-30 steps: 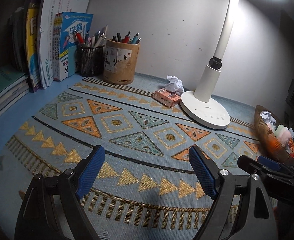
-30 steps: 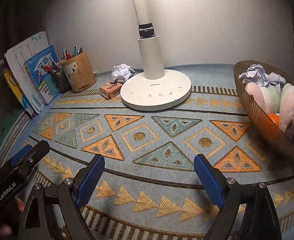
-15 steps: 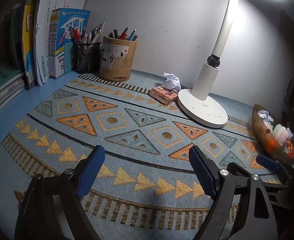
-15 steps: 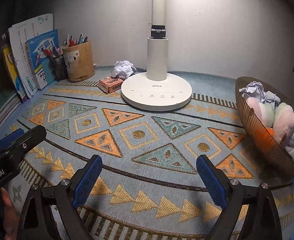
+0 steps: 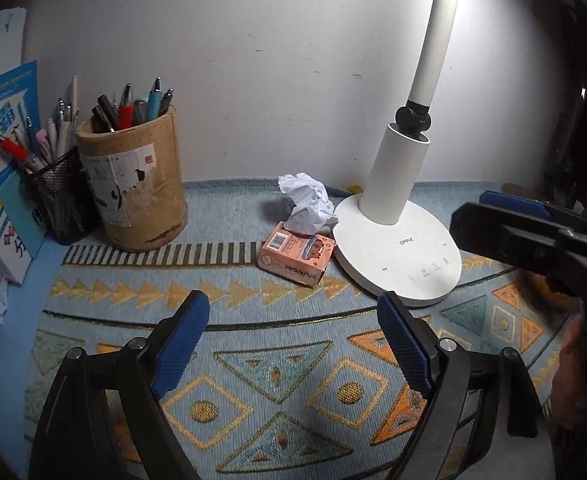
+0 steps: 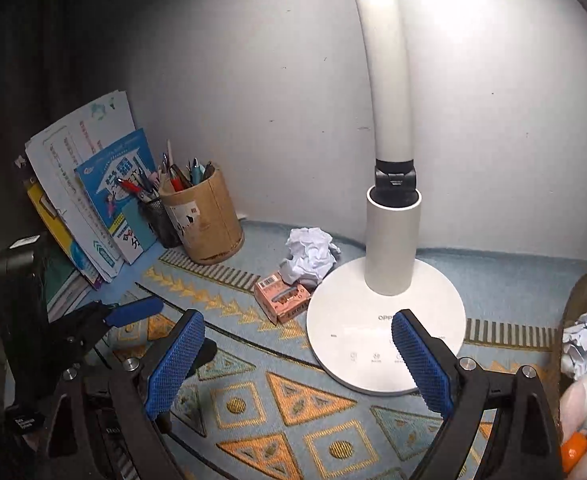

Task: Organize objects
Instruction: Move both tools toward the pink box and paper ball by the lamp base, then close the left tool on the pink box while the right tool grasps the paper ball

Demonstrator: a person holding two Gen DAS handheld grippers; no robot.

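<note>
A small pink box [image 5: 296, 258] [image 6: 281, 297] lies on the patterned mat beside the lamp's base. A crumpled white paper ball [image 5: 307, 203] [image 6: 310, 255] rests just behind it, near the wall. My left gripper [image 5: 293, 344] hovers open over the mat, a short way in front of the box, nothing between its blue pads. My right gripper [image 6: 297, 364] is open too, empty, above the mat and the front of the lamp base. Each gripper shows at the edge of the other's view.
A white desk lamp [image 5: 397, 240] [image 6: 385, 320] stands right of the box. A brown pen holder [image 5: 133, 192] [image 6: 203, 218] and a black mesh cup [image 5: 63, 200] sit at the back left beside leaning books [image 6: 93, 208]. A woven basket [image 6: 581, 312] with crumpled paper and soft items is at right.
Both grippers have moved forward towards the wall, so the pink box, paper ball and lamp base now loom much closer. The basket has slid out of the left view.
</note>
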